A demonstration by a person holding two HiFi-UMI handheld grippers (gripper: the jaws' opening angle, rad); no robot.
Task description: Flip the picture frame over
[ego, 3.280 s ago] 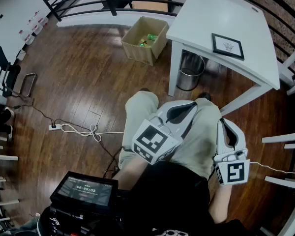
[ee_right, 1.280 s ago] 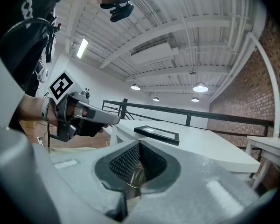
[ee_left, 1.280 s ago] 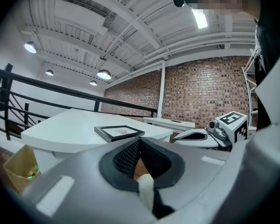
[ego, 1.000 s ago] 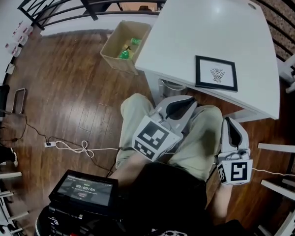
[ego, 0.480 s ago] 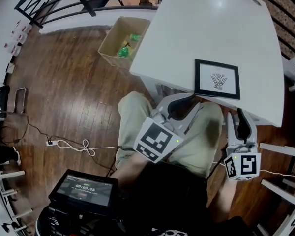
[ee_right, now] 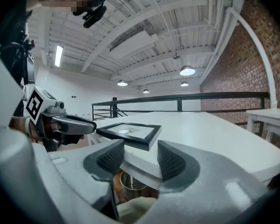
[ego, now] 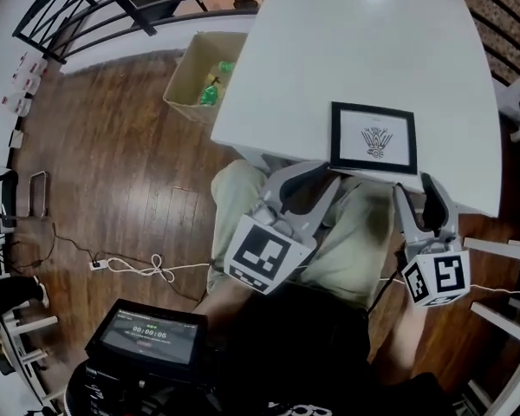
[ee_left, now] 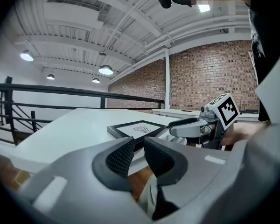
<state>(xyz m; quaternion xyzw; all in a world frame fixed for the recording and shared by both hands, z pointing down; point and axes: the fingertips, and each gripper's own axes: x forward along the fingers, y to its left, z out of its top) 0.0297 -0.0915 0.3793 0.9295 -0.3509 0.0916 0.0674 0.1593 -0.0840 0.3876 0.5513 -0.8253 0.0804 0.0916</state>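
A black picture frame [ego: 373, 137] with a white drawing lies face up near the front edge of the white table [ego: 329, 50]. My left gripper [ego: 305, 177] hovers just short of the frame's near left corner, below the table edge. Its jaws have just been opening and stand slightly apart with nothing between them. My right gripper [ego: 415, 193] is under the frame's near right corner, its jaws spread wide and empty after just opening. In the left gripper view, the frame [ee_left: 137, 129] lies beyond the left gripper [ee_left: 139, 148]. In the right gripper view, the frame [ee_right: 128, 130] lies beyond the right gripper [ee_right: 140, 155].
A cardboard box [ego: 204, 81] with green items stands on the wood floor left of the table. A metal bin [ee_right: 130, 181] sits under it. White chairs [ego: 503, 250] stand at the right. Cables [ego: 139, 267] and a screen [ego: 147, 336] lie lower left.
The table and frame have come nearer. Both grippers have moved forward to the table's front edge, and the right gripper's jaws have spread apart.
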